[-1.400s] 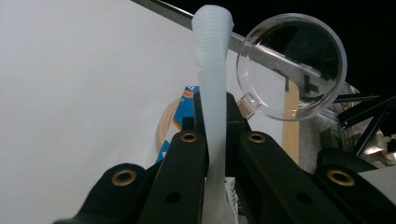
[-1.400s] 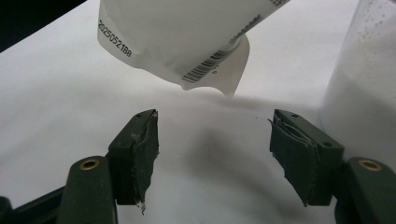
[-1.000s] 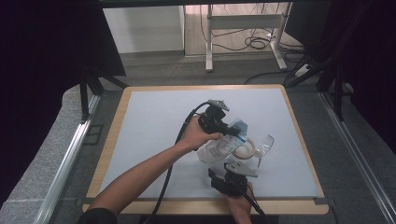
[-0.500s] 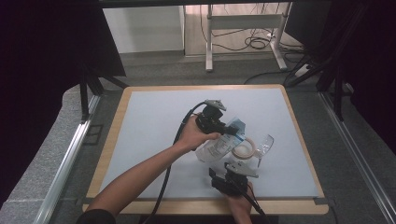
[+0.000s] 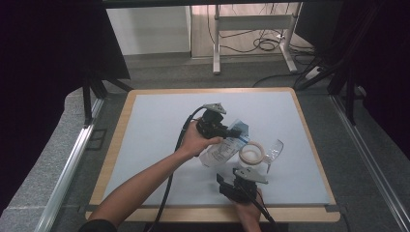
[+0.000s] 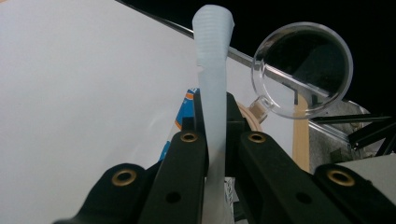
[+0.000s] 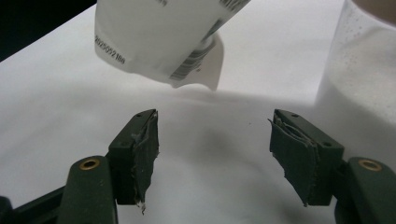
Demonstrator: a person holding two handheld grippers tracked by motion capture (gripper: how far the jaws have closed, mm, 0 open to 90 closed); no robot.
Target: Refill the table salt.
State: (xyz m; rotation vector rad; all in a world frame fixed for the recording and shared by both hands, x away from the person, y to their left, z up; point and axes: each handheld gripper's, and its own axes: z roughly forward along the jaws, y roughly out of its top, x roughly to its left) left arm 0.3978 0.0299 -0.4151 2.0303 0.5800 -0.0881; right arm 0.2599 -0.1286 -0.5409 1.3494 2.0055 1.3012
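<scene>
A white plastic pouch point(image 5: 224, 148) with a blue label and a barcode hangs tilted just above the table's middle. My left gripper point(image 5: 234, 131) is shut on its flat, translucent sealed edge point(image 6: 214, 70), which stands upright between the closed jaws of the left gripper point(image 6: 215, 109). My right gripper point(image 5: 231, 181) rests near the front edge, just below the pouch. In the right gripper view, the right gripper point(image 7: 212, 135) stands open with bare table between its pads, and the pouch's barcoded end point(image 7: 163, 37) hangs a little beyond them.
A beige tape roll point(image 5: 252, 153) lies right of the pouch. Beside it sits a clear round plastic scoop point(image 5: 273, 150), seen also in the left gripper view point(image 6: 301, 70). The white mat point(image 5: 154, 130) has a wooden border. Cables and a stand lie on the floor behind.
</scene>
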